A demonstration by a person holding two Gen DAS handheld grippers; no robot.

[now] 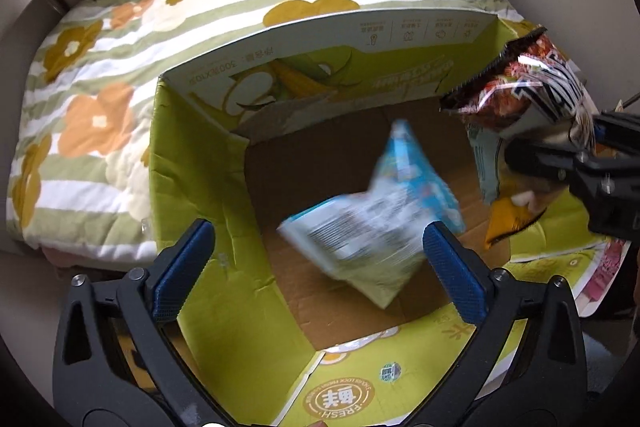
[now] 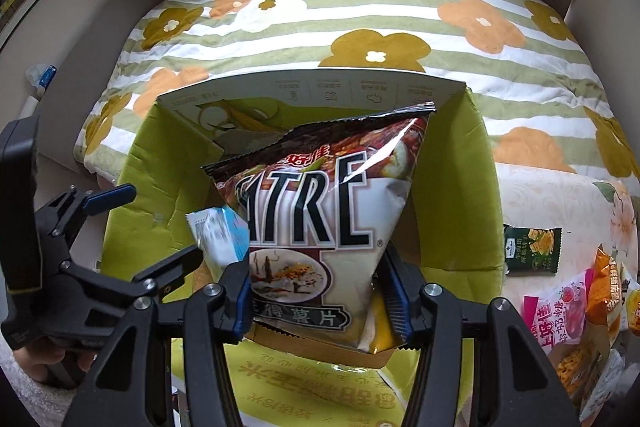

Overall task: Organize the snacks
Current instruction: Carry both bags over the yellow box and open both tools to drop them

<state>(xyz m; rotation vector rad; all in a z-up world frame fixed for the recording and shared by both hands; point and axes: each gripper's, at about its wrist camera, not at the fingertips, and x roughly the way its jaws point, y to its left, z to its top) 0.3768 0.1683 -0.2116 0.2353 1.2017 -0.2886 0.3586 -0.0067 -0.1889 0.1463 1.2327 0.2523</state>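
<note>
On the left, we see our left gripper (image 1: 320, 273) spread wide, its fingers (image 1: 186, 269) clear of the blurred blue snack packet (image 1: 372, 223), apparently loose over the green cardboard box (image 1: 188, 163). To the right, our right gripper (image 2: 322, 297) clamps the brown chip bag (image 2: 320, 211) above that box.

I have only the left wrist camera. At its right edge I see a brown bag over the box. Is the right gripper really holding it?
Observer: Yes. Both pads of the right gripper clamp the brown bag at its lower part, above the green box.
Operator: Are snacks still waiting outside the box?
Observer: Yes. A dark green packet lies just beside the box's right wall, and a pink packet and an orange packet lie further right.
</note>
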